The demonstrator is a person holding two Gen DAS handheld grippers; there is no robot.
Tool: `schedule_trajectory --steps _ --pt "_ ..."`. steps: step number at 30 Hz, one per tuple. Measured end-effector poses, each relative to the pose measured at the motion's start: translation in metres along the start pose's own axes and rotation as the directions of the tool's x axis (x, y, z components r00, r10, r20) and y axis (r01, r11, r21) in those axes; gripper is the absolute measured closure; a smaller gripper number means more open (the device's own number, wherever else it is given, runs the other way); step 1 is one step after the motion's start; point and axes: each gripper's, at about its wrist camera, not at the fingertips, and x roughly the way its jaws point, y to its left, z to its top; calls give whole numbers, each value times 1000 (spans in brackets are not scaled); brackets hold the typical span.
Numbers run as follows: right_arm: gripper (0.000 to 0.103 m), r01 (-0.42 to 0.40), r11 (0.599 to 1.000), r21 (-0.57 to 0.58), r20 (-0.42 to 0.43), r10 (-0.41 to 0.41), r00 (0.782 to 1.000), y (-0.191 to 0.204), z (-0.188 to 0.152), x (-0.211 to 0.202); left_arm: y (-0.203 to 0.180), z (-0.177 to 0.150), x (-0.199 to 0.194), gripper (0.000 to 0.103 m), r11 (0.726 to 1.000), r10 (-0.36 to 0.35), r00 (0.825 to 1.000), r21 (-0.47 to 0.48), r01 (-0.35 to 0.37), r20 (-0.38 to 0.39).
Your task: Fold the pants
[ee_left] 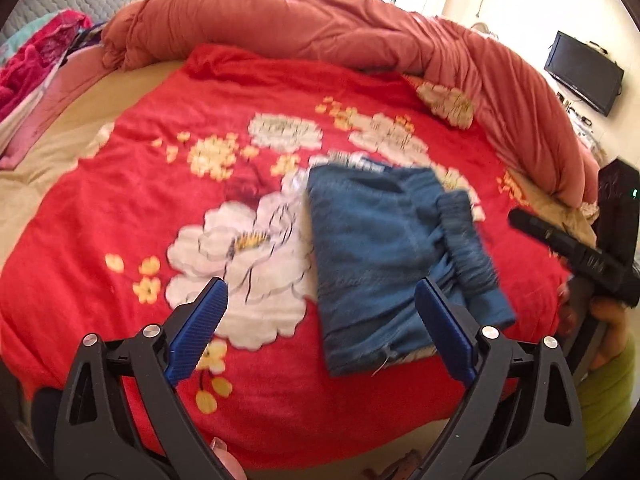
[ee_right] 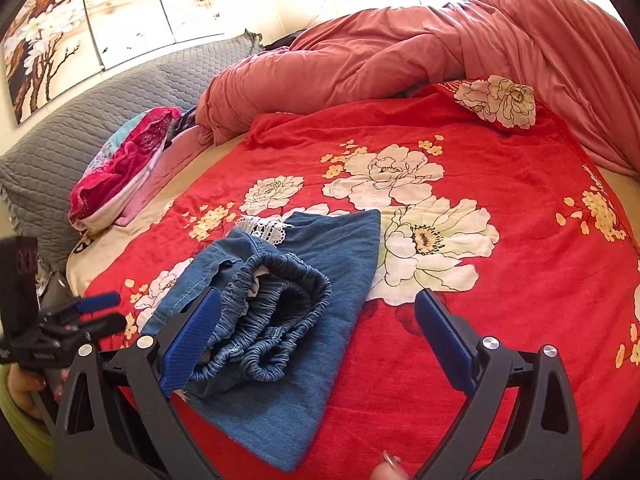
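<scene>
The blue denim pants (ee_left: pixel 372 248) lie folded into a compact bundle on the red flowered blanket (ee_left: pixel 200 96), with the gathered elastic waistband (ee_left: pixel 468 248) on the right side. My left gripper (ee_left: pixel 320 300) is open and empty, held above the pants' near edge. In the right wrist view the pants (ee_right: pixel 312 320) lie below, waistband (ee_right: pixel 276 320) bunched on top. My right gripper (ee_right: pixel 316 316) is open and empty just above them. The left gripper (ee_right: pixel 96 312) shows at that view's left edge, and the right gripper's black body (ee_left: pixel 576 256) at the left wrist view's right edge.
A rumpled salmon duvet (ee_left: pixel 360 28) curves along the bed's far side. Pink and teal clothes (ee_right: pixel 124 164) are piled by a grey quilted headboard (ee_right: pixel 80 128). A black TV (ee_left: pixel 584 72) hangs on the right wall.
</scene>
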Motion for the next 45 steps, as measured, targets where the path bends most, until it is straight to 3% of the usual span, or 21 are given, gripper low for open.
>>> schedule_trajectory --steps 6,10,25,28,41,44,45 --pt "6 7 1000 -1 -21 -7 1000 1 0 5 -10 26 15 15 1000 -20 1000 -1 20 11" --pt "6 11 1000 8 -46 -10 999 -2 -1 13 -9 35 44 15 999 -47 997 -15 46 -58" --pt "7 -38 995 91 -134 50 990 -23 -5 46 -1 26 94 15 995 -94 984 -44 89 -150" --pt "21 -62 992 110 -151 78 986 -24 -3 54 0 25 97 15 994 -101 984 -47 95 -149" --pt "22 -151 965 215 -198 195 961 -30 1 86 -9 21 105 20 994 -108 981 -2 109 -163" --pt "35 -168 963 210 -196 210 958 -29 1 87 -9 20 105 24 994 -113 981 -7 114 -160" --pt "38 -178 961 212 -194 220 956 -28 0 86 -9 20 104 31 993 -116 981 -11 116 -156"
